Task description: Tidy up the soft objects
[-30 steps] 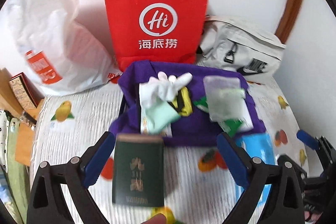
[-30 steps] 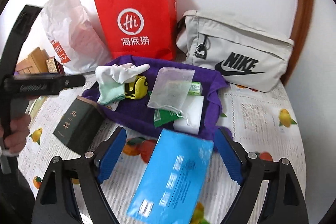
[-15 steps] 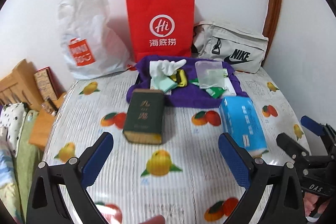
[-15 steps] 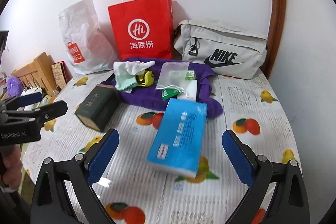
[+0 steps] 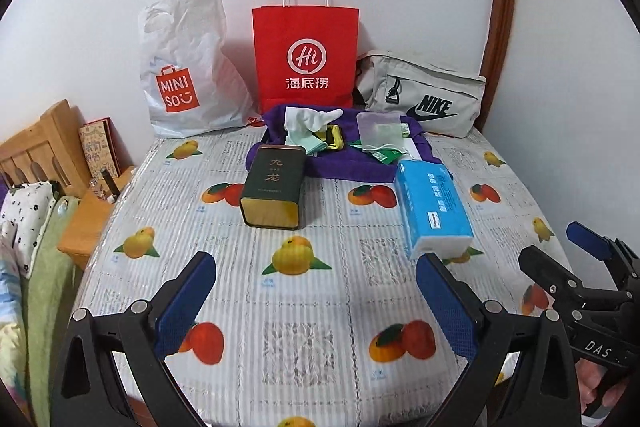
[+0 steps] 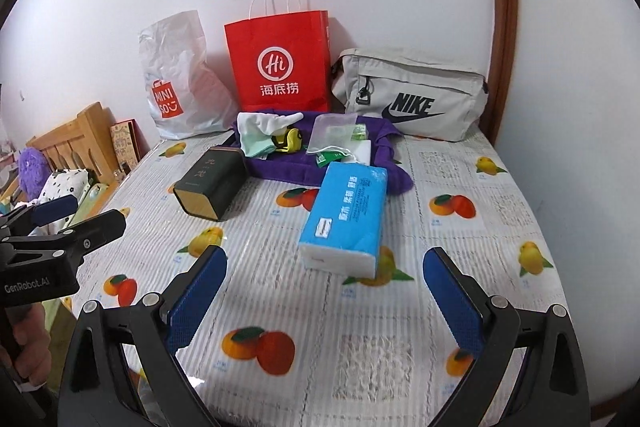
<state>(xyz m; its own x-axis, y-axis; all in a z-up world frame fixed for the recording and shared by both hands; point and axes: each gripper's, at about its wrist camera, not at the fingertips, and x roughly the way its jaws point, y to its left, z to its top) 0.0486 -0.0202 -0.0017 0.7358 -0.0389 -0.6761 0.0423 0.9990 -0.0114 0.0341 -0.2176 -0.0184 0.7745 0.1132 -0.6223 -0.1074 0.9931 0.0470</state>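
Both the left gripper (image 5: 316, 301) and right gripper (image 6: 324, 295) are held with jaws spread, empty. The tissue pack (image 6: 346, 217) and dark tin (image 5: 274, 187) lie on the desk, unsorted; soft items remain heaped on the purple cloth (image 5: 352, 169).

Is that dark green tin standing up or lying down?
Lying down. The green tin rests on its long side on the fruit-print tablecloth, gold end facing the camera, lettered face upward.
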